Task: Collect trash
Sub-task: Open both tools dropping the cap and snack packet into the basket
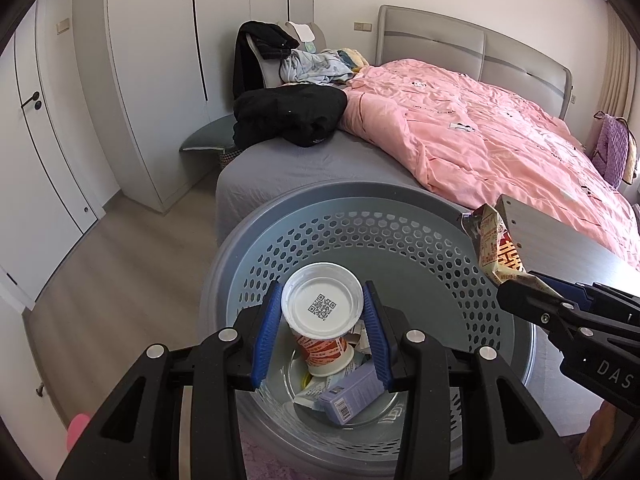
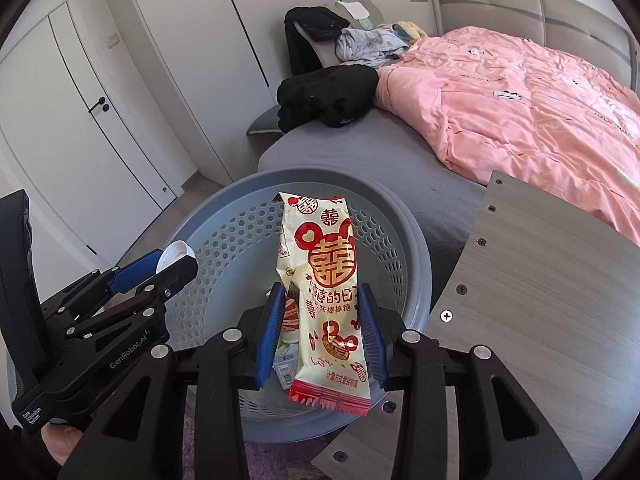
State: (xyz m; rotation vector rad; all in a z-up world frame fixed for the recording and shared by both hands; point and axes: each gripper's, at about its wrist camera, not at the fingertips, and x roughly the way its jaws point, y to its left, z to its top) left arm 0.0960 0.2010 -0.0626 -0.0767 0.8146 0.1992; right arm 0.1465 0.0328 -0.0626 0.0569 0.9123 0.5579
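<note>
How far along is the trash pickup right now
Done: a red-and-white cup, a lavender box and scraps already lie in the gray basket. In hand: the left gripper grips a white cup over the basket, and the right gripper grips a candy wrapper above it. Left: dropping both; no other trash is visible.

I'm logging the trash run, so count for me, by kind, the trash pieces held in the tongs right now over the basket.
White paper cup, held bottom-up in the left tongs: 1
Cream and red candy wrapper, held in the right tongs: 1
Total held: 2
Both hang over the grey perforated basket, which already holds other trash I can't count reliably.
</note>
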